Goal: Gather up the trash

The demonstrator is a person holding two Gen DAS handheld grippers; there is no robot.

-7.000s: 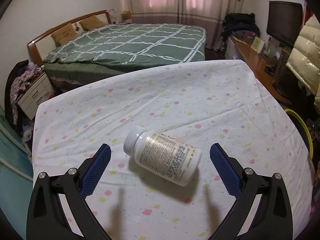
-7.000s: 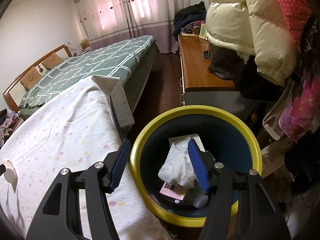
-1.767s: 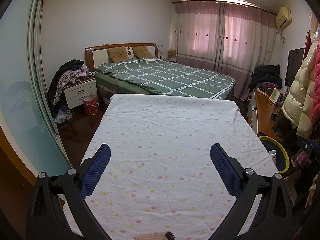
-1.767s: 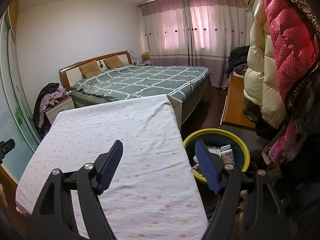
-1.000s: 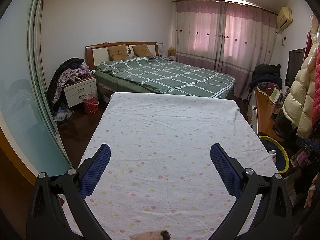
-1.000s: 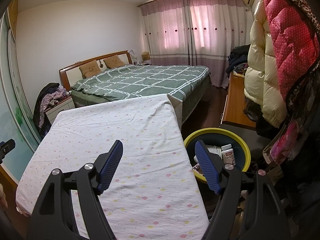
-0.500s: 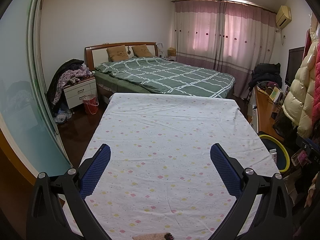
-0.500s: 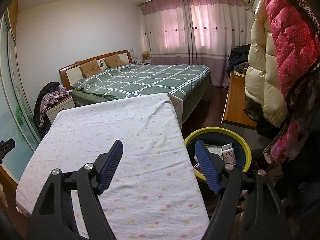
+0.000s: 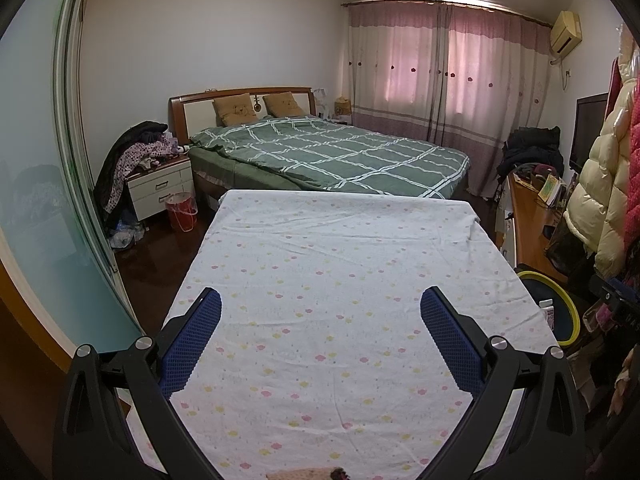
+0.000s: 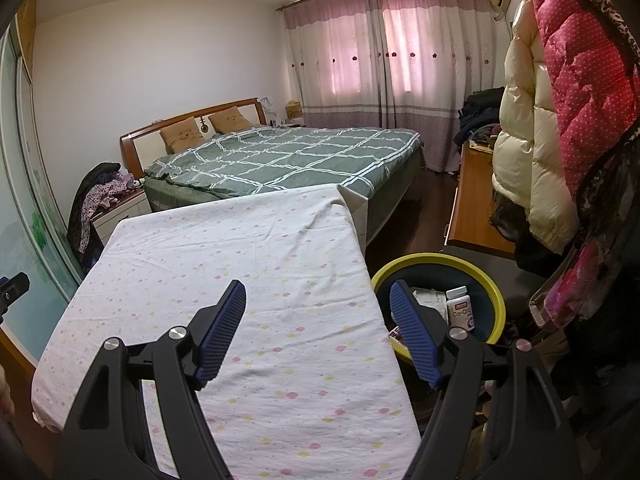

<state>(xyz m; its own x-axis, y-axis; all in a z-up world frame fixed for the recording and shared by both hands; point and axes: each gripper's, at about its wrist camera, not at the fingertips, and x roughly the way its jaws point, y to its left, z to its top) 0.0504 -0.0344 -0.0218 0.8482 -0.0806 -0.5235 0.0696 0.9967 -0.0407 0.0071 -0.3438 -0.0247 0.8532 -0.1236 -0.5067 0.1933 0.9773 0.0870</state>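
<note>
- Two grippers hover above one table (image 9: 320,280) draped in a white cloth dotted with pink and yellow; nothing lies on the cloth within their reach.
- The left gripper (image 9: 320,308) holds its two blue-padded jaws wide apart, nothing between them.
- The right gripper (image 10: 318,300) also has its jaws spread wide and empty, one pad (image 10: 220,328) over the cloth, the other over the bin's near rim.
- One yellow-rimmed bin (image 10: 488,292) with a dark inside stands on the floor just beside the table's right edge.
- Inside the bin, one white pill bottle (image 10: 460,308) stands upright, its label reading "Co-Q10", next to one crumpled white tissue (image 10: 430,300); other scraps beneath are partly hidden by the right jaw.
- From the left wrist view, the same bin (image 9: 570,312) shows only as a yellow arc past the table's edge.
- Behind: one bed (image 9: 328,156) under a green checked cover, two tan pillows (image 9: 256,108), one nightstand (image 9: 160,188), one small red basket (image 9: 182,212) on the floor.
</note>
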